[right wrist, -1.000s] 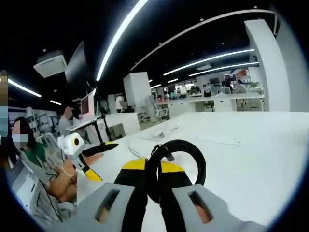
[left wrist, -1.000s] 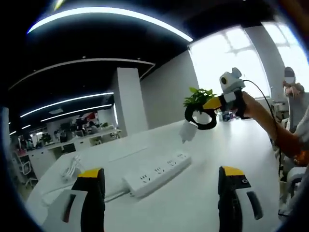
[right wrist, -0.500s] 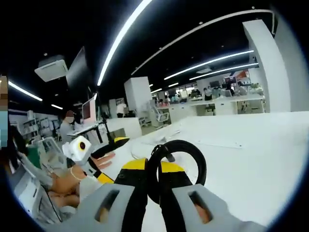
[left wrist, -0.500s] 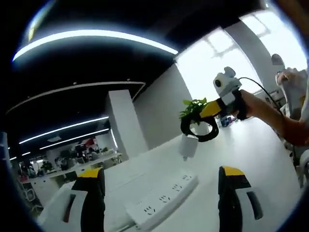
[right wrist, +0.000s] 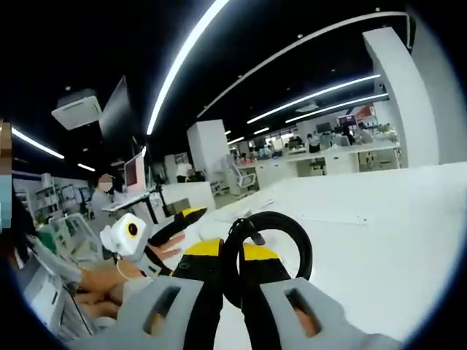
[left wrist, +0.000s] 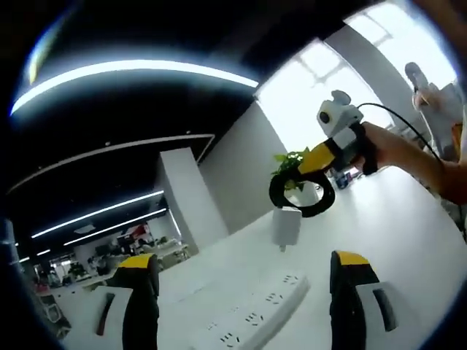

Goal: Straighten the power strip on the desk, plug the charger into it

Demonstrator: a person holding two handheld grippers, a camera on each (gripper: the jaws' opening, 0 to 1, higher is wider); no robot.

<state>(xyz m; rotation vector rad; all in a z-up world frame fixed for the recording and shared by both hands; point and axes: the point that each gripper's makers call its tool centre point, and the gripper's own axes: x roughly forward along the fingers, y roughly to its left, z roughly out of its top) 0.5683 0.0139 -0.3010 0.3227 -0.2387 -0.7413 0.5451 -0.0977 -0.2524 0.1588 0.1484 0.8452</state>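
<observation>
Two steps make this task, and the second one is not finished. In the left gripper view the white power strip (left wrist: 252, 321) lies flat on the white tabletop (left wrist: 408, 240), its sockets facing up, between the two fingers of the left gripper (left wrist: 244, 292); these fingers stand wide apart and hold nothing. I cannot tell from here whether the strip is already straight enough, but it seems to lie in a tidy line. The right gripper (left wrist: 295, 198) comes in from the right of that view, carried by a person's hand (left wrist: 390, 149), and the white charger (left wrist: 285, 226) hangs under it, in the air above the far end of the strip and not yet touching it. A loop of black cable (left wrist: 300, 197) curls around that gripper's tip. In the right gripper view the fingers (right wrist: 201, 281) are pressed close together around the same black cable (right wrist: 268, 255), so I judge they hold the charger. What is left, I think, is to lower the charger and push its prongs into a socket. A green plant (left wrist: 292, 164) stands far behind.
</observation>
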